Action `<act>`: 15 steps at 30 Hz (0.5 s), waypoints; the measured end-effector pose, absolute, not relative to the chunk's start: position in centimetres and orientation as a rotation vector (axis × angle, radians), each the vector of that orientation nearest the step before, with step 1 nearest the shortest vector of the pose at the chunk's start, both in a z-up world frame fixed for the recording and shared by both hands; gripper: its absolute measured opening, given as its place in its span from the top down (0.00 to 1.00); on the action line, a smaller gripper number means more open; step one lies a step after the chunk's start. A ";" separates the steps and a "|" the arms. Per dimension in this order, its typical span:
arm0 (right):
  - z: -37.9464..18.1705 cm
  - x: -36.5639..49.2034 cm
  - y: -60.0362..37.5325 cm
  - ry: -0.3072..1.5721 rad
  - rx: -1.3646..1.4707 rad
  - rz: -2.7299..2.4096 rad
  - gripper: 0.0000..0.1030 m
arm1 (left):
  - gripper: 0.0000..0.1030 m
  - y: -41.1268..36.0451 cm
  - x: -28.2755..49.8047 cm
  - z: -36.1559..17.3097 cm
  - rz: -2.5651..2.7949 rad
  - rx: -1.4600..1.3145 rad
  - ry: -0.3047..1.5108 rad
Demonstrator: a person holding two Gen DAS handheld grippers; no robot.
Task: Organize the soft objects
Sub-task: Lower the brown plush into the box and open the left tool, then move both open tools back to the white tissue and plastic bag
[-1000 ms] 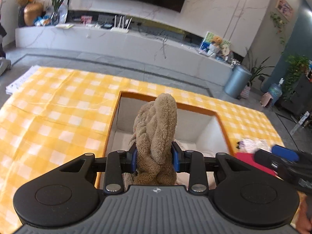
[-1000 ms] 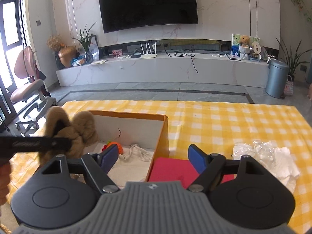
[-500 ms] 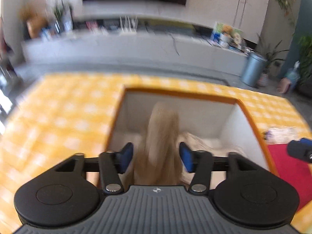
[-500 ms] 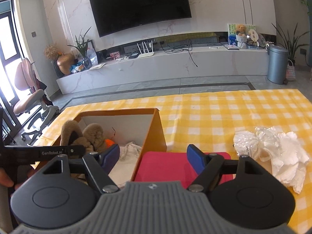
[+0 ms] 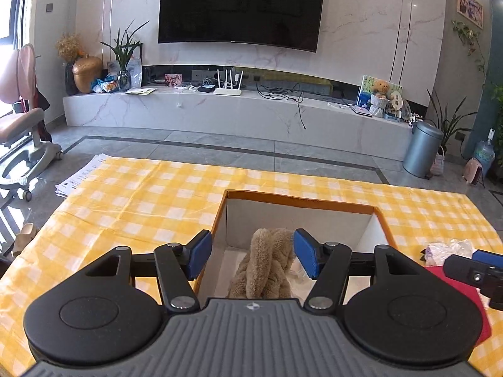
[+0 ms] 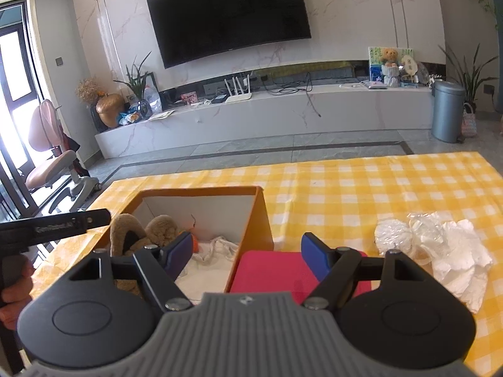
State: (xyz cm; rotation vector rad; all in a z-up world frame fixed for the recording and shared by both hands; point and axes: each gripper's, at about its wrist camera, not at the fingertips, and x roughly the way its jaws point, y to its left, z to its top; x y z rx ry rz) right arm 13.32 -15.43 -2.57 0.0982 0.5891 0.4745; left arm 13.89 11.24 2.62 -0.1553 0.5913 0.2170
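We see the left hand-held gripper [image 5: 250,254] above the orange box [image 5: 298,201], its jaws having just opened and now apart, clear of the brown plush [image 5: 267,264] lying inside. The right hand-held gripper [image 6: 246,254], jaws apart and empty, hovers over the red cloth [image 6: 267,270] on the checkered desk [image 6: 377,194].

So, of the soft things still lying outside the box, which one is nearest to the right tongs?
The red cloth: it lies flat beside the orange box, just under the open right tongs. The white crumpled bundle lies farther right.
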 end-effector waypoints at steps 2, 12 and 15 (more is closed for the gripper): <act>-2.3 12.9 -15.5 0.583 0.093 0.470 0.27 | 0.31 11.0 13.5 3.0 0.221 -0.147 0.588; 0.1 11.0 -15.9 0.549 0.018 0.400 0.27 | 0.21 10.0 11.6 4.4 0.216 -0.166 0.590; 0.9 10.3 -16.2 0.531 -0.013 0.381 0.27 | 0.17 9.4 10.9 4.8 0.217 -0.172 0.568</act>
